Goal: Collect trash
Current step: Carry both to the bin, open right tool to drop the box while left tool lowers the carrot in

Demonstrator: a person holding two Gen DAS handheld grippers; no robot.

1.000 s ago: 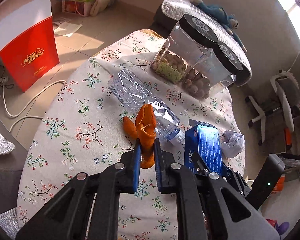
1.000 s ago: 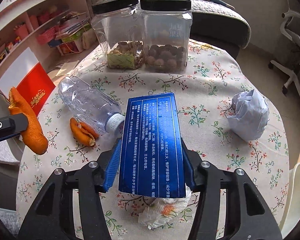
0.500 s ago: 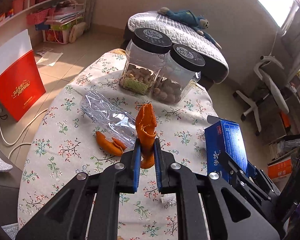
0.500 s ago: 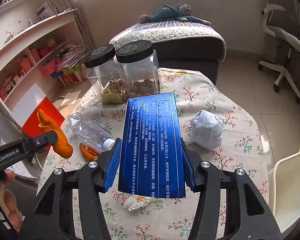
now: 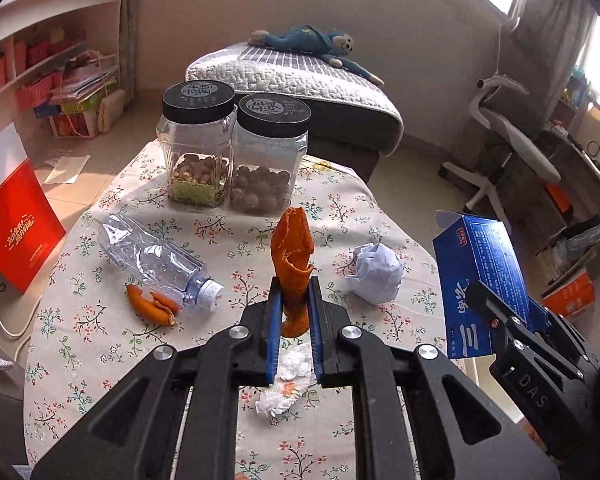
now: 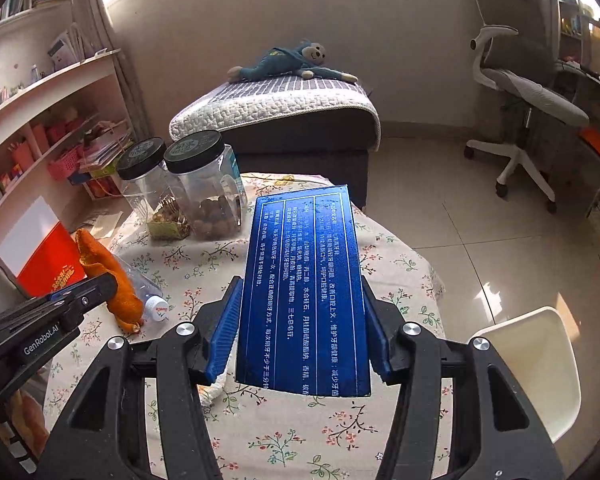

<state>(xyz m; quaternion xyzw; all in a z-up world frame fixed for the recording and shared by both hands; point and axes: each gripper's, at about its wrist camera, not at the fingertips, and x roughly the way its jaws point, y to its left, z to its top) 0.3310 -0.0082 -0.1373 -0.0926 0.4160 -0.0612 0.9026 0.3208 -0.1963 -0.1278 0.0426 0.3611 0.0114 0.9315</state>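
— Left tongs (image 5: 294,322) are pinched almost together on a strip of orange peel (image 5: 292,258), which stands up out of the pads, clear of the table. How does it handle?

— Light, leathery and limp, I judge; the grip sits low on it, so the top can flop. Right tongs (image 6: 300,340) clasp a blue carton (image 6: 304,284) across its 2 long sides, near its lower end, held above the table.

— Risky?

— It is thin card, probably empty, so a hard squeeze would dent it. The glossy faces may slip, so the narrow edges are the sensible place to grip.

— What remains on the table (image 5: 228,432)?

— Nearest, a torn white tissue scrap (image 5: 284,384). Beyond it, a second peel (image 5: 150,306) touches a lying clear plastic bottle (image 5: 156,258), which is light, crushable and prone to roll; take it across the body. To the right sits a crumpled paper ball (image 5: 378,272), soft, easy anywhere.

— And the surface?

— A floral cloth that could bunch. 2 black-lidded jars (image 5: 232,152) stand at the far edge, then a padded bench with a plush monkey (image 5: 316,46), shelves on one side, a swivel chair (image 6: 528,100) on the other.
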